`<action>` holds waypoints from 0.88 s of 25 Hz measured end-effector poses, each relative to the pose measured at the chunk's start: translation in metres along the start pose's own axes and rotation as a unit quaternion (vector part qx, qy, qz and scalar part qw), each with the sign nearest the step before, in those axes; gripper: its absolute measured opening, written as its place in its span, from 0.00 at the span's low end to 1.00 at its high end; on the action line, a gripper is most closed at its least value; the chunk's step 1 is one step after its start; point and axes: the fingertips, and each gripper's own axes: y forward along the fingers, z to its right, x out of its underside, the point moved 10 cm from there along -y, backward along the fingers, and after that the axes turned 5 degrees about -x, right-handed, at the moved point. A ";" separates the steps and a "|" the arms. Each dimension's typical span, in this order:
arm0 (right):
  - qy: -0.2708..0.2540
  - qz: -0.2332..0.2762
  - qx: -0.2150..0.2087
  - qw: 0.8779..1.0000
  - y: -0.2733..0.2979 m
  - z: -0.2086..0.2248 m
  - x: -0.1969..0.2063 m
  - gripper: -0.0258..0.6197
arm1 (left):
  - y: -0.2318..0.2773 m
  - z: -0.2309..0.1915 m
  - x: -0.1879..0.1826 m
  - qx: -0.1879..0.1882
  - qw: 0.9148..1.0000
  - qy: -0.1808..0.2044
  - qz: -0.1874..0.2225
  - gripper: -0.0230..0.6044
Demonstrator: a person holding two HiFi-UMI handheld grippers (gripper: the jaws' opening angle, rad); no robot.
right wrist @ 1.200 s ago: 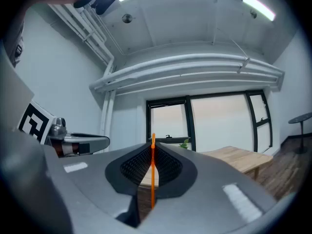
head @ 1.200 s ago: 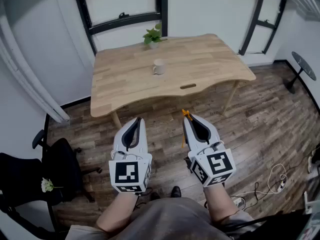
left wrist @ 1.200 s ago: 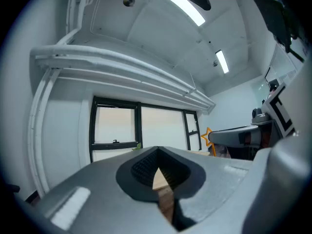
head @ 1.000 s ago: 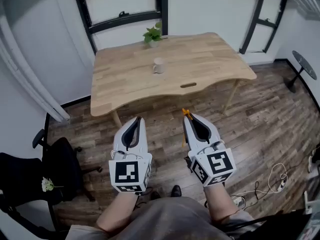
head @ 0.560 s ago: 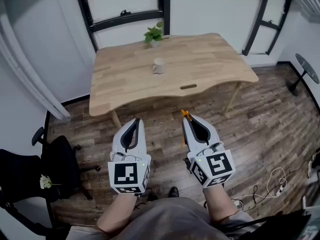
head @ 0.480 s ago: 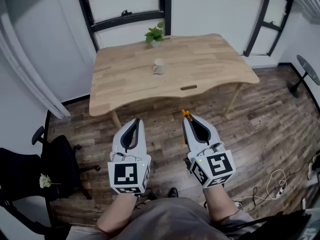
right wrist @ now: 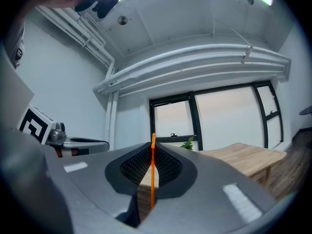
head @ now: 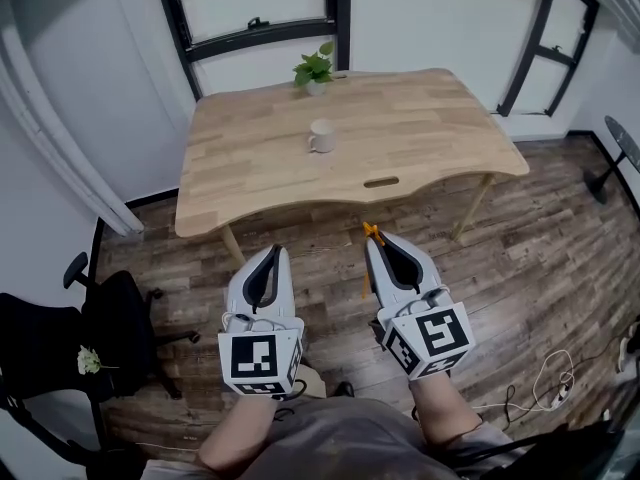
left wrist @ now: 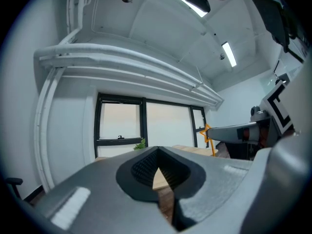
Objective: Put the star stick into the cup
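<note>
Left gripper [head: 273,254]: held low before the person's body, over the floor, pointing ahead at the tabletop, marker cube facing up toward the head.
Left fingers [left wrist: 140,167]: clenched tip to tip, with nothing between them.
Right gripper [head: 377,238]: level with the left and just beside it, apart, tilted a little to the left, tips slightly farther forward.
Right fingers [right wrist: 168,168]: grasping the star stick.
Star stick [right wrist: 152,179]: thin and orange, pinched upright between the right fingers, its star end poking out past their tips, over the floor and well short of the tabletop.
Cup [head: 320,136]: white, upright, alone near the middle of the tabletop, well apart from both grippers.
Tabletop [head: 430,128]: wood; its wavy near edge faces the grippers, with a slot near that edge.
Plant [head: 316,68]: at the far edge, by the window, behind the cup.
Open room: bare floor [head: 330,258] between grippers and tabletop; a black chair [head: 110,318] to the left, a cable [head: 562,380] on the floor to the right.
</note>
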 end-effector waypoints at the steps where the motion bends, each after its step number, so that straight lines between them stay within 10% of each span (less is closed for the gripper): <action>1: 0.002 -0.001 0.000 1.000 0.005 0.004 0.002 0.11 | 0.006 -0.002 0.002 0.000 1.000 -0.002 -0.001 0.04; 22: -0.002 -0.002 0.051 0.999 0.224 0.080 0.001 0.11 | 0.230 -0.107 0.019 0.075 0.997 0.005 0.002 0.04</action>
